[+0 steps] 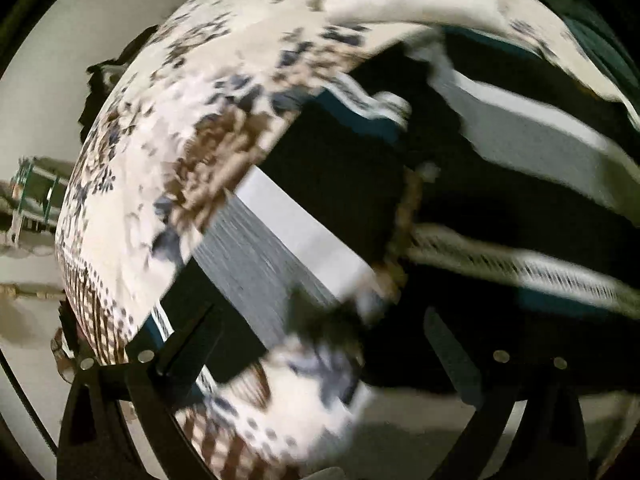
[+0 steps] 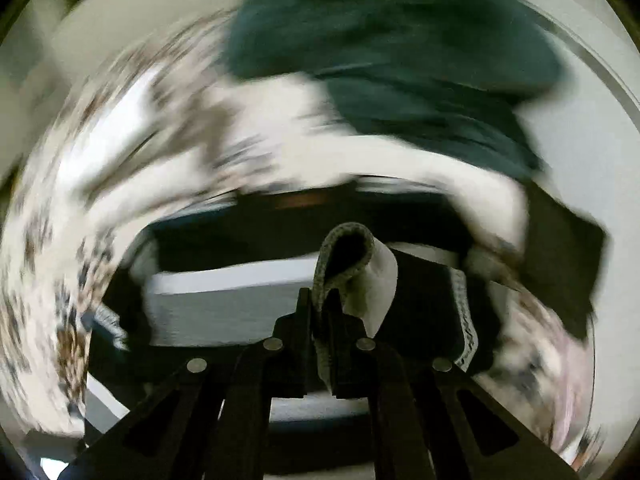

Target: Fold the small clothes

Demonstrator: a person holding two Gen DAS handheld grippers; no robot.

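A black garment with broad white and grey stripes [image 1: 280, 232] lies spread over a patterned white, brown and blue cloth [image 1: 168, 128]. My left gripper [image 1: 320, 360] is open just above it, fingers [image 1: 188, 340] wide apart, with nothing between them. In the right wrist view my right gripper [image 2: 322, 320] is shut on a grey ribbed edge of the striped garment [image 2: 348, 264], which loops up above the fingertips. The garment's striped body [image 2: 224, 304] hangs beyond. Both views are motion-blurred.
A dark green garment [image 2: 400, 60] lies at the far side on the patterned cloth [image 2: 120, 140]. A pale surface [image 2: 580, 140] shows to the right. A green rack [image 1: 36, 196] stands far left against a white wall [image 1: 60, 60].
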